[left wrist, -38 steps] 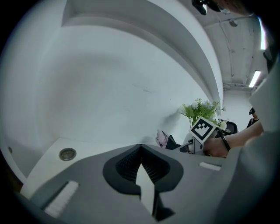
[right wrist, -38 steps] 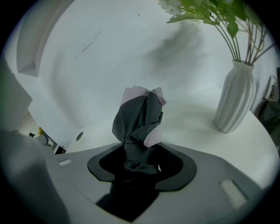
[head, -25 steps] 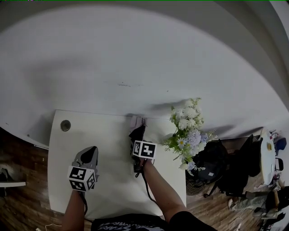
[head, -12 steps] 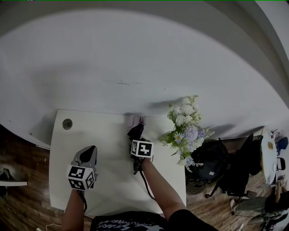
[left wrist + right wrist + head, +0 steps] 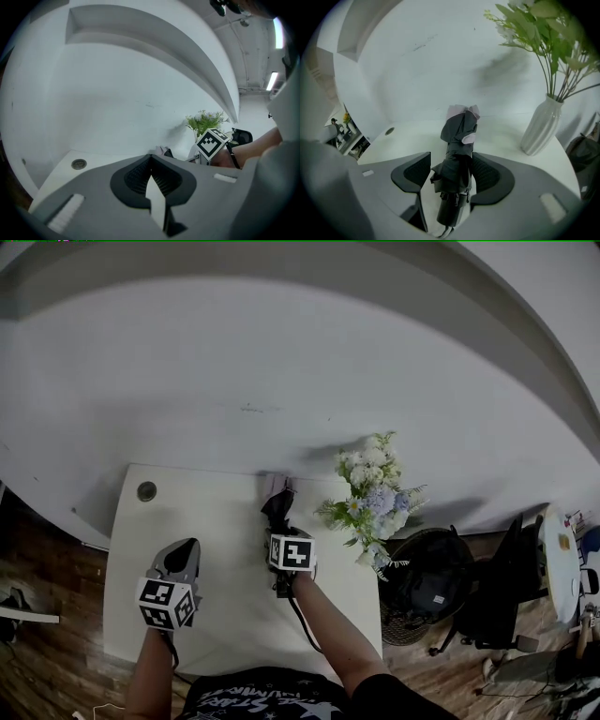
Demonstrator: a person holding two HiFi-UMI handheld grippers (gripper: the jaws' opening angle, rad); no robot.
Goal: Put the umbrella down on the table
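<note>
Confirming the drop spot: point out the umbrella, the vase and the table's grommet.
umbrella (image 5: 458, 161), right gripper view, folded dark canopy.
vase (image 5: 541, 129), right gripper view, white body.
grommet (image 5: 146, 490), head view, its round cap.

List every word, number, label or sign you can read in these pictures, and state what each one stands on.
Black shirt, white lettering: too blurred to read.
Marker cubes: black-and-white square patterns, no letters.
White label on the dark bag: too small to read.
Nothing else bears text.
</note>
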